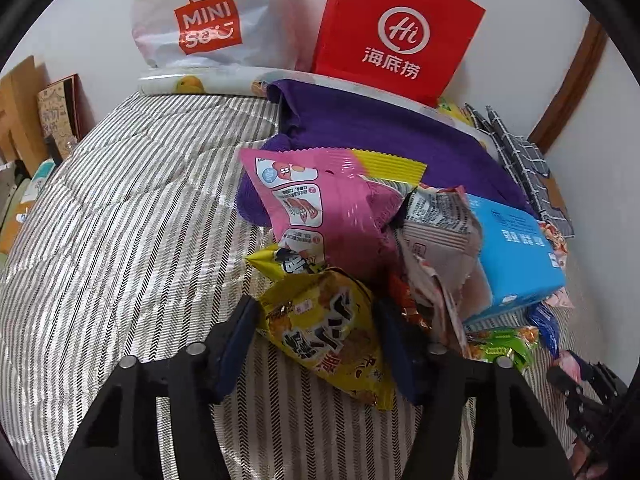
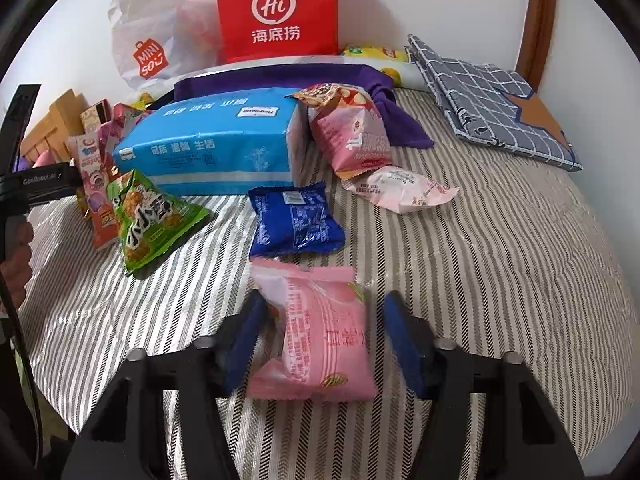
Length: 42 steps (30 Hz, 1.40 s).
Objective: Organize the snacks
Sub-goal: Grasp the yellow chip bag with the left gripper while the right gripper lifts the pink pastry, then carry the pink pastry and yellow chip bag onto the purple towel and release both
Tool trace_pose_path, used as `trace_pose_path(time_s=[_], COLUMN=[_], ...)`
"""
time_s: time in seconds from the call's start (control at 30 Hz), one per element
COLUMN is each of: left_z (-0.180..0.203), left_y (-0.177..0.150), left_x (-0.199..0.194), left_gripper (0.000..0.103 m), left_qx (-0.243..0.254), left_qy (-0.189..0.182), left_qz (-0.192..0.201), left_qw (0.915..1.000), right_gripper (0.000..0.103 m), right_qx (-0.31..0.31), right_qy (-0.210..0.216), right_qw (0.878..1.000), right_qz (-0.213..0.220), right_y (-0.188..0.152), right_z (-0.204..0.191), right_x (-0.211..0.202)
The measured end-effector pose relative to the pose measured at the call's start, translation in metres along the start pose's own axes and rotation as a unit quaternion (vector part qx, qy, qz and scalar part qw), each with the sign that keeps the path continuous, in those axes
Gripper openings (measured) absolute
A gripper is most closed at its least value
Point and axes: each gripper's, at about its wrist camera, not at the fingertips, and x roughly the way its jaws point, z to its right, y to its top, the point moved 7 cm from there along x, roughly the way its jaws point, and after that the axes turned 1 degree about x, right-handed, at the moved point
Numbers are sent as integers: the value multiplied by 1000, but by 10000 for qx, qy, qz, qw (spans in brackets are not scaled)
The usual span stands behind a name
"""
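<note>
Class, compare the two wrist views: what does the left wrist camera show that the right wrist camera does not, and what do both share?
Only the left wrist view shows the yellow snack bag between the open left gripper fingers, and the large pink snack bag.

Only the right wrist view shows the pink packet between the open right gripper fingers, and the dark blue packet.

Both show the red bag, the blue tissue pack and the striped bedcover.

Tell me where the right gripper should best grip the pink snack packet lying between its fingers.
Likely across the middle of the pink snack packet, from the near end. It lies flat on the bedspread, lengthwise along the right gripper, whose open jaws already straddle its long sides.
</note>
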Motion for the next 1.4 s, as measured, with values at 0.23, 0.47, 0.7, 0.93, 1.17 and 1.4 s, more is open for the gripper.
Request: trace_pose_path(time_s=[0.23, 0.47, 0.7, 0.93, 1.17, 1.4], left_z=[-11, -25, -25, -10, 14, 39], left_y=[-5, -17, -28, -36, -32, -19], left_x=[-22, -48, -77, -98, -114, -118], left_gripper=[48, 47, 47, 47, 47, 47], left_qx=[19, -165, -207, -126, -1, 142], left_qy=[-96, -161, -132, -199, -349, -600], left_qz=[126, 260, 478, 632, 744, 841], left_qw=[9999, 9994, 9986, 9977, 9966, 9945], right_gripper=[44, 44, 44, 44, 44, 44], right_qx=[276, 399, 476, 501, 508, 381], right_qy=[11, 60, 82, 59, 37, 135], right_qw=[9996, 9988, 9976, 9964, 9954, 9941], right_qz=[52, 263, 493, 685, 814, 1006], right_y=[-1, 1, 6, 11, 18, 40], right_z=[2, -3, -7, -10, -13, -25], right_x=[-8, -29, -48, -63, -78, -91])
